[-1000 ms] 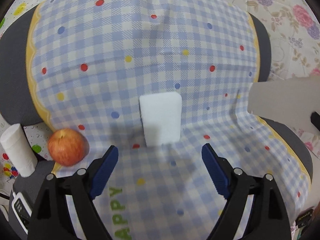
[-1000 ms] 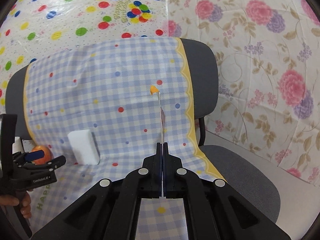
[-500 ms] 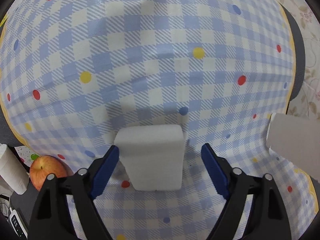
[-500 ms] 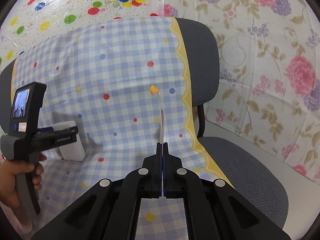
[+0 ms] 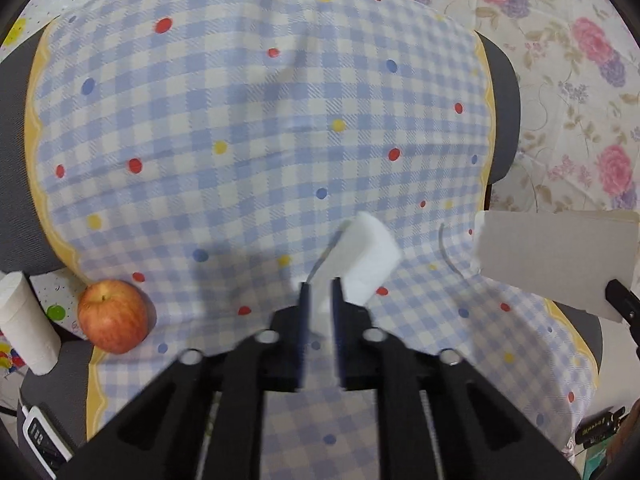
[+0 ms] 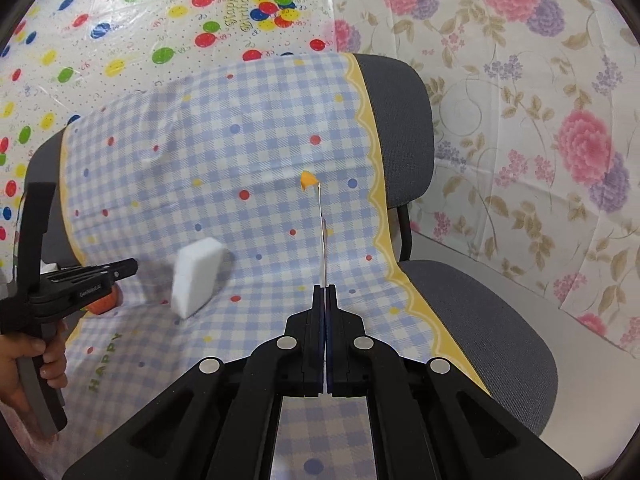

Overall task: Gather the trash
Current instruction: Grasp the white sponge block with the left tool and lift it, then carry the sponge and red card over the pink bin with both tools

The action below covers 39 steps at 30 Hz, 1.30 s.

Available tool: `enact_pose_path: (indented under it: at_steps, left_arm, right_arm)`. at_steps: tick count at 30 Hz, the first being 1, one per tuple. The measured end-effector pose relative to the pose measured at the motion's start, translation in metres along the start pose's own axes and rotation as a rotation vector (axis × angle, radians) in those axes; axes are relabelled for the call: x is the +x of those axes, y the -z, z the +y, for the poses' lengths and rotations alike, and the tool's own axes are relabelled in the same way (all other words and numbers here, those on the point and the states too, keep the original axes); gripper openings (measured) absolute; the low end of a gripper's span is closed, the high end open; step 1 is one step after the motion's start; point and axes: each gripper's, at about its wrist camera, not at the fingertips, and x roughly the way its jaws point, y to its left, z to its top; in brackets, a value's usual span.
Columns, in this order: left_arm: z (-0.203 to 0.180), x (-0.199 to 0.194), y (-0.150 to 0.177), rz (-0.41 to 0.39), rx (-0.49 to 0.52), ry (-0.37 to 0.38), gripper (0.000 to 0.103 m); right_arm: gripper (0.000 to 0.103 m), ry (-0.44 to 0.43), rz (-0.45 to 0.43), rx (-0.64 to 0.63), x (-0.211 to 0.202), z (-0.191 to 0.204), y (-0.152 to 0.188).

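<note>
Reading "HAPPY" in green, checked cloth (image 6: pixel 248 128) covers chair (image 6: pixel 400 120).

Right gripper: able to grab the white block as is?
Probably not: the right gripper is shut on a thin card, so its jaws are taken, though nothing stands between it and the block.

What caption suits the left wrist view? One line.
Tilted white foam block against blue checked cloth over grey chair; red apple at left.
</note>
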Motion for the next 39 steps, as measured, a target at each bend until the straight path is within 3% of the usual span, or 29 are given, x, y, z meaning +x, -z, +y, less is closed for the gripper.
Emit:
enact_pose_path:
  at_steps: [1,2,9,14,18,22,27,29,31,32,33,36,37,39]
  left_arm:
    - [0.002,0.0,0.0,-0.004,-0.01,-0.003,0.066]
    - [0.001,-0.001,0.001,-0.017,-0.022,-0.011,0.076]
    - [-0.016,0.023,0.015,0.037,0.075,0.012,0.079]
    - [-0.034,0.051,0.018,0.087,0.078,0.082,0.087]
    - [-0.059,0.067,0.017,0.118,0.109,0.098,0.09]
    - [-0.077,0.078,0.012,0.127,0.103,0.067,0.09]
    - [-0.089,0.105,0.009,0.205,0.103,-0.048,0.089]
    - [-0.09,0.11,0.012,0.224,0.102,-0.078,0.083]
    - [-0.086,0.106,0.012,0.211,0.077,-0.059,0.077]
    - [-0.084,0.102,0.012,0.204,0.067,-0.043,0.055]
    - [-0.082,0.1,0.014,0.207,0.067,-0.025,0.039]
    - [-0.076,0.091,0.019,0.208,0.056,0.031,0.034]
    - [-0.074,0.085,0.02,0.194,0.056,0.047,0.022]
    - [-0.07,0.071,0.022,0.17,0.056,0.081,0.022]
  right_arm:
    - [0.001,-0.002,0.0,-0.006,-0.004,0.002,0.001]
    - [0.001,-0.003,0.0,-0.011,-0.005,0.004,0.002]
    - [0.001,0.001,0.011,0.002,0.0,0.002,0.004]
    - [0.001,0.001,0.034,0.014,0.014,-0.003,0.006]
    - [0.001,0.009,0.04,0.029,0.024,-0.011,0.006]
    - [0.001,0.011,0.045,0.044,0.031,-0.019,0.006]
    - [0.001,0.008,0.05,0.053,0.034,-0.025,0.006]
    - [0.001,0.008,0.053,0.055,0.034,-0.027,0.007]
    - [0.001,0.009,0.054,0.056,0.033,-0.029,0.008]
    - [0.001,0.01,0.055,0.058,0.032,-0.029,0.009]
    - [0.001,0.011,0.057,0.06,0.032,-0.029,0.01]
    - [0.001,0.009,0.059,0.066,0.029,-0.028,0.012]
    - [0.001,0.009,0.058,0.063,0.027,-0.026,0.013]
    - [0.001,0.005,0.057,0.059,0.023,-0.024,0.013]
